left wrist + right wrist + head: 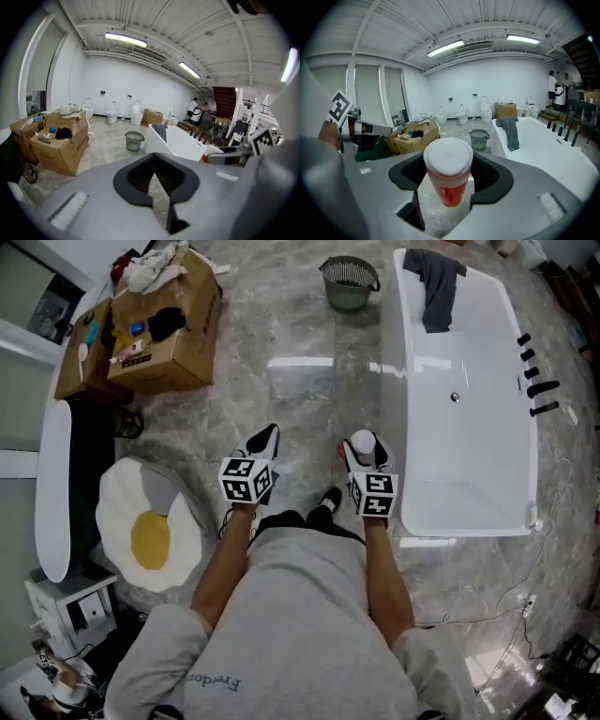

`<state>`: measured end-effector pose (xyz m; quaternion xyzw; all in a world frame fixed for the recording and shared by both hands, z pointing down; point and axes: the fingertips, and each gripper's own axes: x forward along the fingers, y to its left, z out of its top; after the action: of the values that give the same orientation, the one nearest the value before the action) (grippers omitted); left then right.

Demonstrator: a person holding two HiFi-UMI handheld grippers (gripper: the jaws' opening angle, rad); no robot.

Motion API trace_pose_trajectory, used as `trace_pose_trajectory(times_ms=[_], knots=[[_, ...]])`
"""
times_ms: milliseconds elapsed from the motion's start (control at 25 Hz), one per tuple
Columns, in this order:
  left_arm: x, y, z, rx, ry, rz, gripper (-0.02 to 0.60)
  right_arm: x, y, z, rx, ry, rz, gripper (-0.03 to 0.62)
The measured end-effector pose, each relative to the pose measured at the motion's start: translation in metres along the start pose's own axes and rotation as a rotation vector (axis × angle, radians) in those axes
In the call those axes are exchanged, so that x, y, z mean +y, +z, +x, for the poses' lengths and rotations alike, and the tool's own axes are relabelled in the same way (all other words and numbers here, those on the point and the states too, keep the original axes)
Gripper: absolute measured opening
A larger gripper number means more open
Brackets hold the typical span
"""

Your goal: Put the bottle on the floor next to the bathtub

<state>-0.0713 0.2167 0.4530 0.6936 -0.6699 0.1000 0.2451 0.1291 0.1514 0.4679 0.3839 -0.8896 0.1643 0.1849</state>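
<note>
Head view, right tool: my right tool (365, 448) is clenched on the bottle (364, 440), white cap up, held above the floor (300, 324) just beside the bathtub (405, 381), near its closer end.
Head view, left tool: my left tool (269, 433) hangs level with the right one, apart from it and carrying nothing.
Left gripper view: the jaws are drawn in to a thin slit with nothing between them; it looks fully closed, though the wide lens makes that hard to judge.
Right gripper view: both jaws press the bottle's red body below the cap; the bathtub lies ahead and to the right.
Step in hand: carrying the bottle; it is not yet set down.
Next move: I should lower it upright onto bare floor beside the tub wall, then release.
</note>
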Motion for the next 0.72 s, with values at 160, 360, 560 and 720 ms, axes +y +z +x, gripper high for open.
trace_pose_trajectory(times_ms=[160, 360, 560, 720], knots=[[-0.001, -0.014, 0.014, 0.042, 0.002, -0.012, 0.057, -0.01, 0.003, 0.006, 0.012, -0.003, -0.018, 0.285], [0.003, -0.013, 0.031, 0.058, -0.009, -0.026, 0.057, -0.023, -0.004, 0.019, 0.056, -0.012, -0.021, 0.285], [0.015, -0.003, 0.056, 0.069, -0.024, -0.029, 0.057, -0.032, -0.005, 0.035, 0.08, -0.033, -0.007, 0.285], [0.02, 0.006, 0.09, 0.098, -0.065, -0.002, 0.057, -0.047, 0.001, 0.055, 0.095, -0.066, 0.011, 0.285]])
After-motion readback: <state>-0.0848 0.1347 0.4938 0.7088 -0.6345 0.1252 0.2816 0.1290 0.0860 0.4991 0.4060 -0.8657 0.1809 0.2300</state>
